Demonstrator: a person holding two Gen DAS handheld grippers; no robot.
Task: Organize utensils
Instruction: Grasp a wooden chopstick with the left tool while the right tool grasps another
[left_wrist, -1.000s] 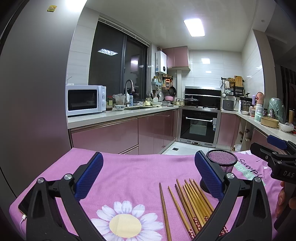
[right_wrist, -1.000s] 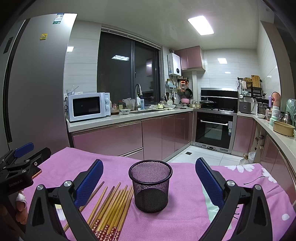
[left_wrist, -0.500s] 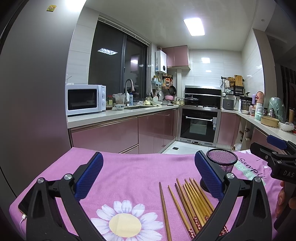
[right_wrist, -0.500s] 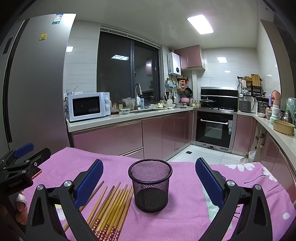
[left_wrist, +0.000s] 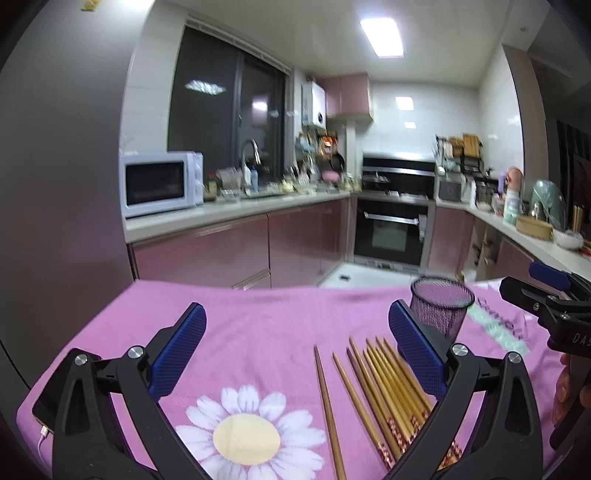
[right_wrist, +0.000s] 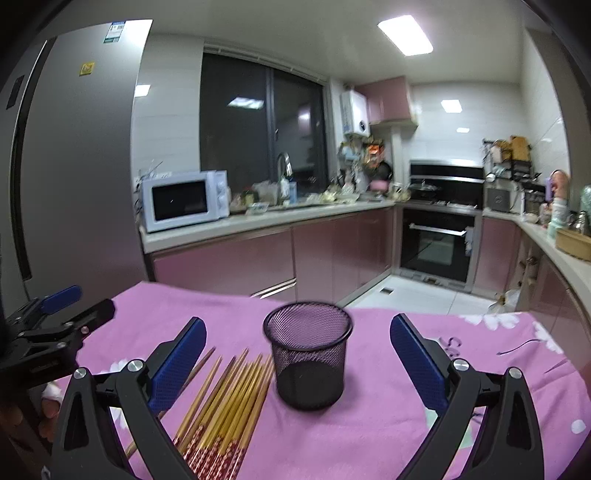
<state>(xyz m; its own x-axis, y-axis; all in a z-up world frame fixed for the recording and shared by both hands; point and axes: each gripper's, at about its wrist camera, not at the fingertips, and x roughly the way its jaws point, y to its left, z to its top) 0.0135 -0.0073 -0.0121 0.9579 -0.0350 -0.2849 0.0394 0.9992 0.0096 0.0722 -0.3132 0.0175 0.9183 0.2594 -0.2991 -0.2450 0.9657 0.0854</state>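
Observation:
Several wooden chopsticks (left_wrist: 384, 391) with red patterned ends lie side by side on a pink cloth (left_wrist: 258, 325). One darker chopstick (left_wrist: 327, 402) lies a little apart on their left. A black mesh cup (right_wrist: 308, 354) stands upright and empty just right of the chopsticks (right_wrist: 225, 406). My left gripper (left_wrist: 295, 354) is open above the cloth, with the chopsticks under its right finger. My right gripper (right_wrist: 297, 362) is open, with the mesh cup (left_wrist: 441, 310) between its fingers but not touched. Each gripper shows at the edge of the other's view.
The pink cloth (right_wrist: 369, 435) with daisy prints covers the table, whose far edge drops to the kitchen floor. A grey fridge (right_wrist: 74, 177) stands at the left. A phone with a white cable (left_wrist: 42, 410) lies at the cloth's left edge. A person's fingers (left_wrist: 565, 391) hold the right gripper.
Both views have shifted slightly and blurred; each gripper has tilted down and nudged forward a little. Chopsticks and cup have not moved.

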